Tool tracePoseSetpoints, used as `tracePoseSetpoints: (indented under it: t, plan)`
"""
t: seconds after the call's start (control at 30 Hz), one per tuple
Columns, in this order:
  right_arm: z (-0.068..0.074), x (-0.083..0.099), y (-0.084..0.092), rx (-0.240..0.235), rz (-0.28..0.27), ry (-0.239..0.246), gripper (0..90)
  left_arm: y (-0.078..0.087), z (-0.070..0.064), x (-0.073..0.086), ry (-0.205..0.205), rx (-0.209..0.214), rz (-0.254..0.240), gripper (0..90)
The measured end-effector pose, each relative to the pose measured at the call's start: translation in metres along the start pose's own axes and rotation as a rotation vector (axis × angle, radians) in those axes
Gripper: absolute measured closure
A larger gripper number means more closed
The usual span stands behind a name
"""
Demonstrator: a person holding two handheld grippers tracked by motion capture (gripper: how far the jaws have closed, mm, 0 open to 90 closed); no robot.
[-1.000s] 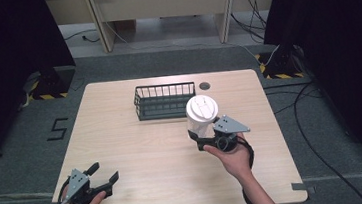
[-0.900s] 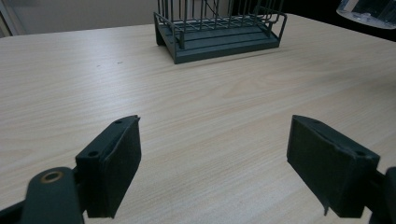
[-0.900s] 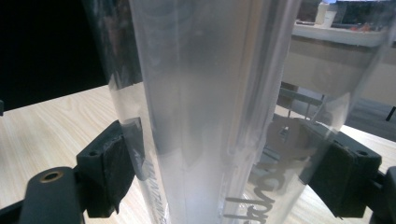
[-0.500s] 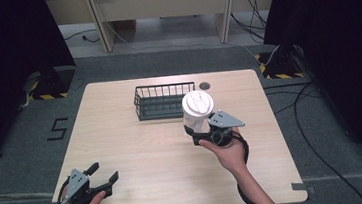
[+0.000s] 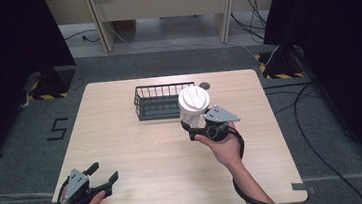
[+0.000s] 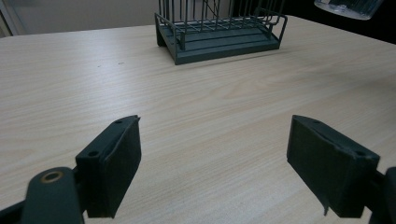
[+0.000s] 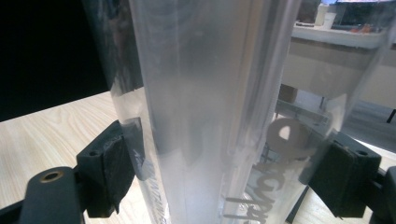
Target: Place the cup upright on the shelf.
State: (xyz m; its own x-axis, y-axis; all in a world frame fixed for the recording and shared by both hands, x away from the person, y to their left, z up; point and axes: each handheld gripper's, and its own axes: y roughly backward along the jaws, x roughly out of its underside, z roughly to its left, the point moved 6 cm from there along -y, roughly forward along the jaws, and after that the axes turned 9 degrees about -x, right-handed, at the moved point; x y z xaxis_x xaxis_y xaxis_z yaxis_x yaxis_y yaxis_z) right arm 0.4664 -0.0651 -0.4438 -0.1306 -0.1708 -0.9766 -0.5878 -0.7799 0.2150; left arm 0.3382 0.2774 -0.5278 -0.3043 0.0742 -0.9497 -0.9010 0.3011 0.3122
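The right gripper [image 5: 191, 126] is pinching the lidded clear cup [image 5: 193, 106], carrying it toward the wire basket [image 5: 157, 102] near the table's far edge; next it likely needs lowering inside.

- Right gripper [image 5: 191, 125]: clamped on clear lidded cup [image 5: 193, 106], held above table [image 5: 122, 138].
- Wire basket [image 5: 158, 101]: just beside cup.
- Left gripper [image 5: 103, 173]: jaws apart, near table's front-left corner.

Grey carpet floor [image 5: 17, 148] – pale wooden table [image 5: 123, 152], black curtains [image 5: 7, 38] either side.
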Motion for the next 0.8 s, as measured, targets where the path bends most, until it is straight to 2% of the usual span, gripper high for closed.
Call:
tracePoseSetpoints:
  t: [0.8]
  plan:
    - [-0.014, -0.017, -0.017, 0.014, 0.003, 0.001, 18.4, 0.0, 0.001, 0.0, 0.003, -0.002, -0.001, 17.4]
